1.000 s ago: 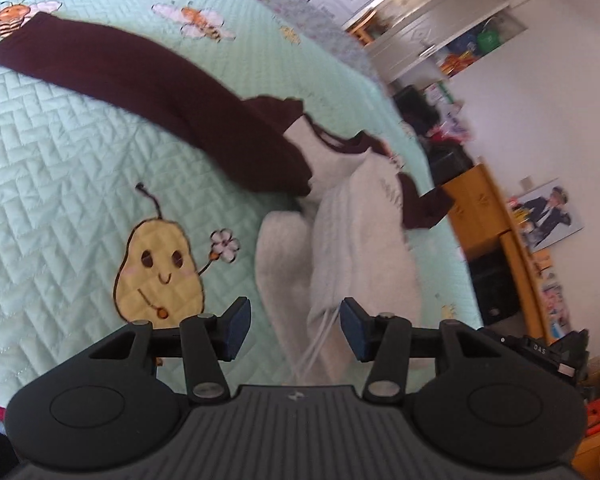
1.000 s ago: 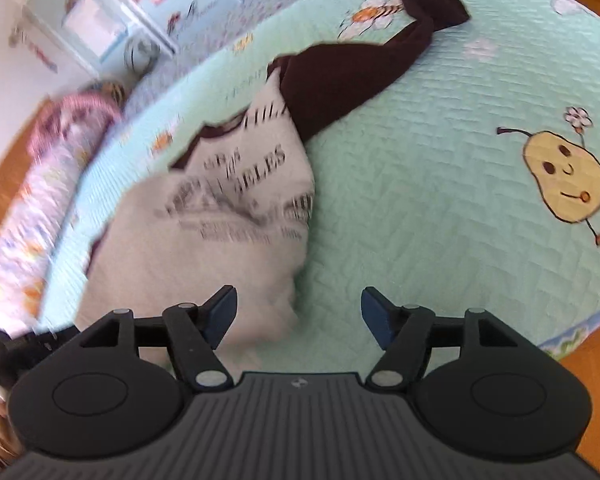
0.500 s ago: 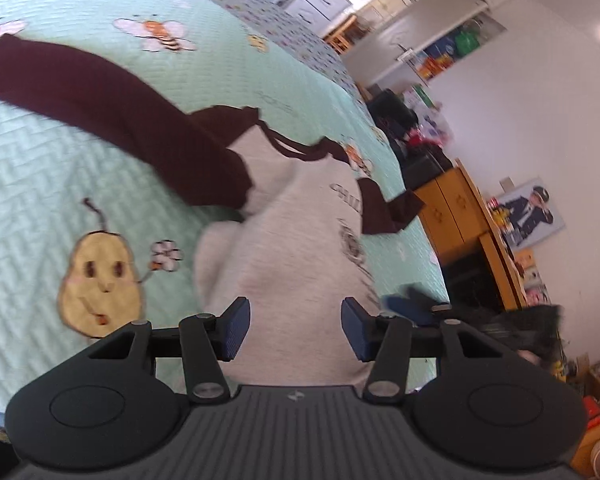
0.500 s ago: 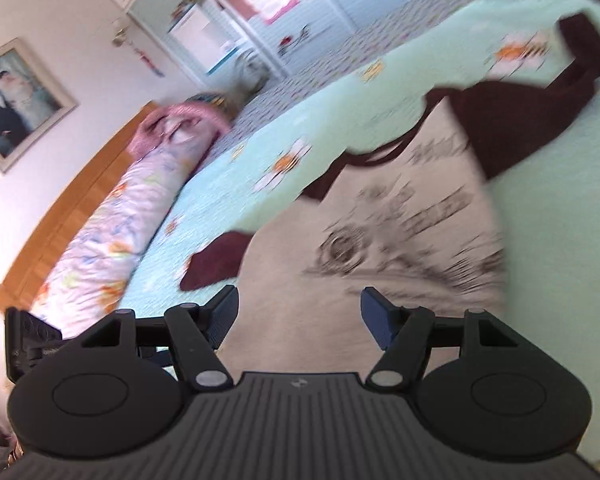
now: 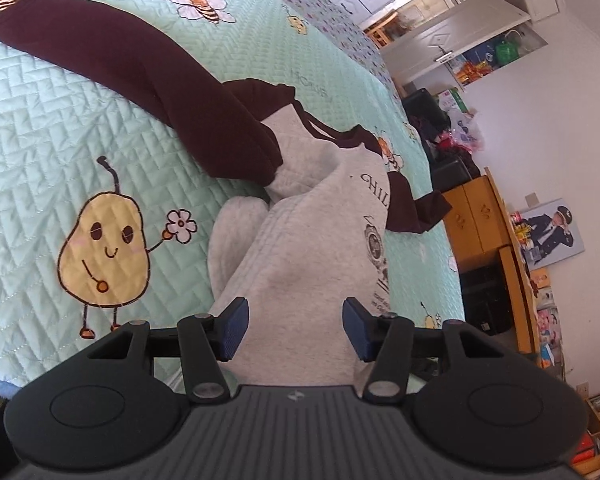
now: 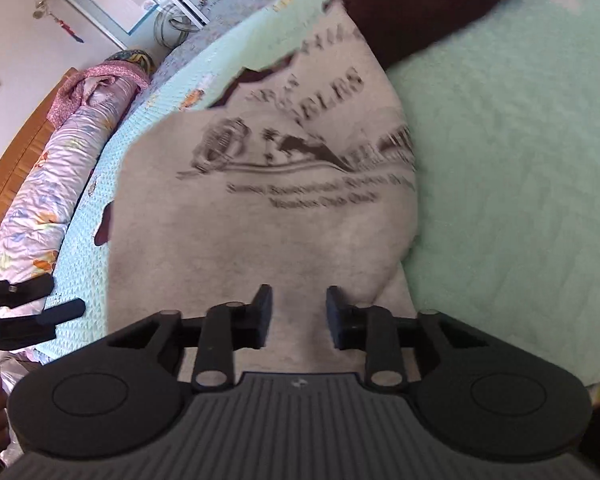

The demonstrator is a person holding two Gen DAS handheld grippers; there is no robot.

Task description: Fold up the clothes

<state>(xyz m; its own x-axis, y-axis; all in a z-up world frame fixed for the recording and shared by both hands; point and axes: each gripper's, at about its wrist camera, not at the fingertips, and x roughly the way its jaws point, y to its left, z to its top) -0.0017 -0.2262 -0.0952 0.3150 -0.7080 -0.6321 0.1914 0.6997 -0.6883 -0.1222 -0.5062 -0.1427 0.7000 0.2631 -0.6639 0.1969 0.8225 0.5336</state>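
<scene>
A grey sweatshirt [image 5: 300,248] with dark brown sleeves lies crumpled on a mint quilted bedspread [image 5: 40,140]. One long brown sleeve [image 5: 140,68] stretches to the upper left, and the other sleeve [image 5: 420,216] sticks out on the right. My left gripper [image 5: 294,316] hangs open just above the grey hem. In the right wrist view the printed front [image 6: 260,220] faces up. My right gripper [image 6: 298,300] is low over its near edge. Its jaws are closing with grey cloth between them, and a gap still shows at the pads.
A pear figure [image 5: 104,252] is stitched into the quilt left of the shirt. Rolled floral bedding [image 6: 60,168] lies along a wooden headboard [image 6: 16,152]. Wooden cabinets [image 5: 476,216] stand beyond the bed's right side. The other gripper's fingers [image 6: 60,308] show at the left edge.
The right gripper has come down over the grey front and its jaws have narrowed. The left gripper shifted slightly over the hem with its jaws unchanged.
</scene>
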